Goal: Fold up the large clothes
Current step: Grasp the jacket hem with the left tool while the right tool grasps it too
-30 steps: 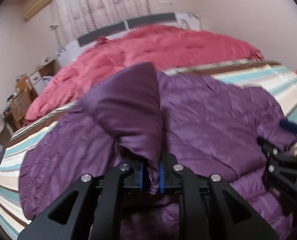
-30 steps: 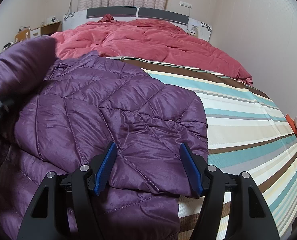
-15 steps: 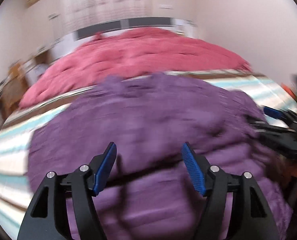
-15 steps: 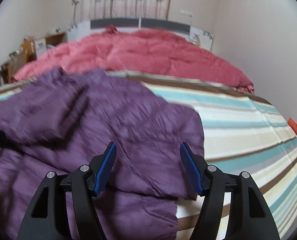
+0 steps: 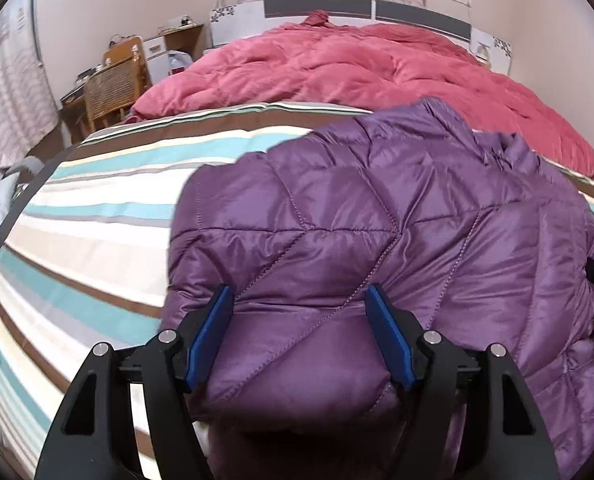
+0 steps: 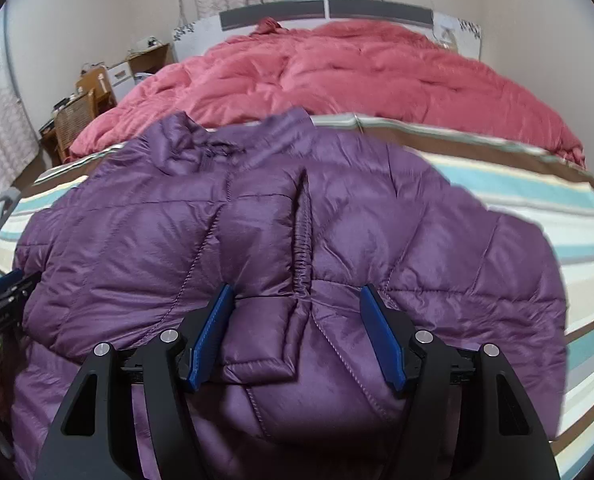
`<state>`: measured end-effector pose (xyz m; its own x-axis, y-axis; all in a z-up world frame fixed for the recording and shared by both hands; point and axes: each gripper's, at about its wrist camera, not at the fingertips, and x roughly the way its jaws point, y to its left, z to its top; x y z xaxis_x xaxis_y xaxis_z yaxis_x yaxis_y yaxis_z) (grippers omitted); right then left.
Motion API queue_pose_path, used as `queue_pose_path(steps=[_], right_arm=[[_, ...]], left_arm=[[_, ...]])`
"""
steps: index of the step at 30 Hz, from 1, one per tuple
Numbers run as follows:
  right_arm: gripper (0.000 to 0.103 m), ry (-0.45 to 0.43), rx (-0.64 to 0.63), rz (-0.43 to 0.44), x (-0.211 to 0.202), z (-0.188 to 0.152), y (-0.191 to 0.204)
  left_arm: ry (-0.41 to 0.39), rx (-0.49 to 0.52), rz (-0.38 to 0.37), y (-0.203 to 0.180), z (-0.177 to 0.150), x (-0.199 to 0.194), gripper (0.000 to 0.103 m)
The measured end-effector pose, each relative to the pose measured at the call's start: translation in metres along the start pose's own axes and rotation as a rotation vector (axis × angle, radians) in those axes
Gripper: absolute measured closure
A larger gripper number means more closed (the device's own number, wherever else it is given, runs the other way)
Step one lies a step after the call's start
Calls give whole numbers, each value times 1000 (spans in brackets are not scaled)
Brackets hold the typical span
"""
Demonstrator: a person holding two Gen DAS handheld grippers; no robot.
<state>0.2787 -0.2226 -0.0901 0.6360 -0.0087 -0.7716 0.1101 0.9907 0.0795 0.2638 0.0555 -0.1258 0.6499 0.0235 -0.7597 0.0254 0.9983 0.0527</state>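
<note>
We look down along two black grippers with blue pads, both poised over a purple quilted puffer jacket (image 5: pixel 377 220) that lies spread on a bed with a striped sheet (image 5: pixel 97 208). The left gripper (image 5: pixel 305 332) has just been opening its jaws; they now stand wide apart, and a folded sleeve of the jacket bulges up in the gap between them, but the pads do not press on it. Ahead of those jaws the jacket's shoulder and collar stretch away, and bare sheet shows off to their left. The right gripper (image 6: pixel 297 332) also stands wide open and holds nothing; between its jaws we see a gathered elastic cuff (image 6: pixel 303 248) and a quilted panel folded over the jacket's front. Beyond both sets of jaws a crumpled pink duvet (image 6: pixel 337 72) covers the far half of the bed, up to a grey-and-white headboard (image 6: pixel 325 10). Far ahead and to the left of the jaws stands a wooden chair (image 5: pixel 113 84).
</note>
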Motion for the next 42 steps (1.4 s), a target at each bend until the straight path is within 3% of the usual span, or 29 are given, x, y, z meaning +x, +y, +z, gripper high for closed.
queue_pose_path(steps=[13, 17, 18, 20, 24, 27, 31, 35, 40, 42], right_arm=[[38, -1, -21, -43, 33, 22, 0], [37, 0, -21, -48, 40, 30, -2], [36, 5, -13, -34, 39, 31, -3], [31, 13, 16, -2, 26, 33, -13], [31, -22, 119, 96, -23, 27, -39], [31, -21, 125, 133, -64, 6, -60], [31, 26, 110, 152, -101, -38, -83], [38, 100, 118, 180, -131, -98, -106], [43, 174, 159, 242, -153, -156, -123], [43, 188, 171, 290, -161, -173, -124]], left_arm=[[14, -6, -8, -12, 34, 38, 29], [16, 5, 16, -15, 42, 43, 23], [15, 7, 24, -16, 41, 41, 21], [13, 3, 48, -12, 40, 31, 5], [-21, 21, -7, 3, 29, 1, 3], [-27, 26, -46, 20, 9, -23, 3], [-19, -47, -125, 56, -33, -57, 4], [24, -82, -210, 82, -79, -78, 20], [66, -132, -329, 101, -129, -98, 28], [49, -117, -359, 101, -142, -108, 28]])
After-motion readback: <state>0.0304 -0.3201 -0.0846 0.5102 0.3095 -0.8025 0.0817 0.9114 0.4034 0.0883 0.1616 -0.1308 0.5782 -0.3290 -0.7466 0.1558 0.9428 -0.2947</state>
